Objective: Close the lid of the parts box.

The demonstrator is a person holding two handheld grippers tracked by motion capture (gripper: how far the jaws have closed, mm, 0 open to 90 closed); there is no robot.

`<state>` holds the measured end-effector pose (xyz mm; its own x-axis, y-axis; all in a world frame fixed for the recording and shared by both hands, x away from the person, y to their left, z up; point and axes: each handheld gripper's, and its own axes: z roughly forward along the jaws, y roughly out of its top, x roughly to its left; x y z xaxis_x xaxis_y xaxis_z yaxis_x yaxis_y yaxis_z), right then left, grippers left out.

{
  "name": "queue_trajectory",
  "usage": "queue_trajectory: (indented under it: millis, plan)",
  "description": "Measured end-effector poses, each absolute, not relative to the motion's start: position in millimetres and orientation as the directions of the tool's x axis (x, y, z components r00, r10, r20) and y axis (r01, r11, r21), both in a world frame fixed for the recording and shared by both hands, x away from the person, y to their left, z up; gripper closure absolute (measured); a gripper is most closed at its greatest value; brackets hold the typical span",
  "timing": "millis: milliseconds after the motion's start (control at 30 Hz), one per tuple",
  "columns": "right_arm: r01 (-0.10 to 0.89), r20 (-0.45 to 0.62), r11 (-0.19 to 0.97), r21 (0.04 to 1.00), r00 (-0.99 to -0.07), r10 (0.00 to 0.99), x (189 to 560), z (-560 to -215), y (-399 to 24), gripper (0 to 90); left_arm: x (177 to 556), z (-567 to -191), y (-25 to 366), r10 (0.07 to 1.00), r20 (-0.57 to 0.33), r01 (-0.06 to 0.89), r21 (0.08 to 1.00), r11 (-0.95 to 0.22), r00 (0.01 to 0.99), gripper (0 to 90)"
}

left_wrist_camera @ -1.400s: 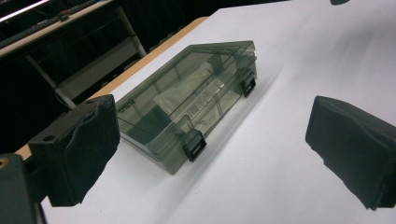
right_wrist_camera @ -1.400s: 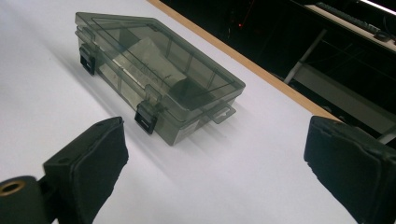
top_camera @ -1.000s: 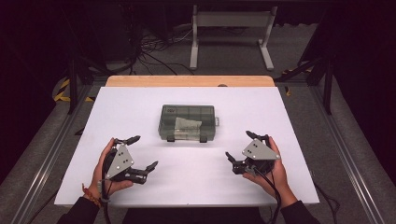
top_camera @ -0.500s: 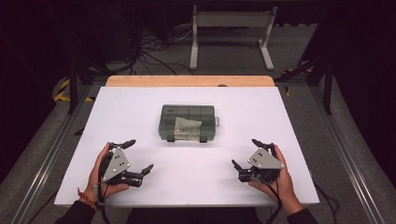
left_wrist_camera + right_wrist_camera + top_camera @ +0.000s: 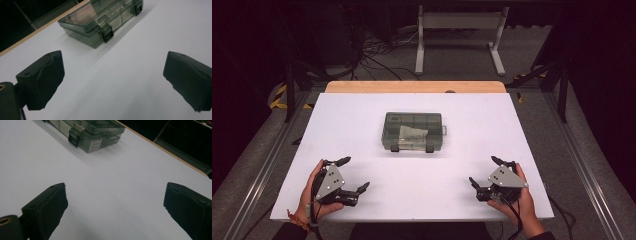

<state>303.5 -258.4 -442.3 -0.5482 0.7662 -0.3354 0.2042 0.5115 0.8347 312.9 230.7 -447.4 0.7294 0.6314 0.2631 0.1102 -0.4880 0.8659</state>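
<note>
A smoky translucent compartment box point(image 5: 413, 131) with two black latches lies closed at the middle of the white table point(image 5: 362, 125); a pale paper shows through its lid. It appears in the left gripper view point(image 5: 100, 18) and the right gripper view point(image 5: 87, 132) at the top. My left gripper point(image 5: 354, 175) is held by a hand near the front left edge, jaws wide apart with nothing between them. My right gripper point(image 5: 486, 172) sits near the front right edge, also open and empty. Both stand well short of the box.
A wooden strip point(image 5: 412, 86) runs along the table's far edge. Beyond it stand a white metal frame point(image 5: 457, 35) and cables point(image 5: 372, 50) on the dark floor. Metal rails point(image 5: 582, 175) flank the table.
Both grippers have drawn back toward the table's front edge, away from the box. The box has not moved.
</note>
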Motion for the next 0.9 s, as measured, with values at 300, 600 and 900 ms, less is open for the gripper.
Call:
queue_trajectory:
  millis: [300, 600, 900]
  plan:
    - [0.199, -0.32, 0.491, 0.848, -0.546, 0.774, 299.9, -442.7, -263.2, 5.6, 311.5, -449.3, 232.6, 0.644, 0.23, 0.129, 0.878, -0.46, 0.73, 4.1]
    - [0.19, -0.32, 0.484, 0.854, -0.542, 0.777, 299.0, -442.7, -263.6, 5.5, 311.9, -450.0, 230.9, 0.64, 0.238, 0.131, 0.871, -0.474, 0.731, 4.1]
    - [0.192, -0.321, 0.485, 0.853, -0.54, 0.778, 299.3, -442.3, -262.0, 5.6, 310.6, -448.8, 233.5, 0.63, 0.245, 0.118, 0.871, -0.477, 0.737, 4.0]
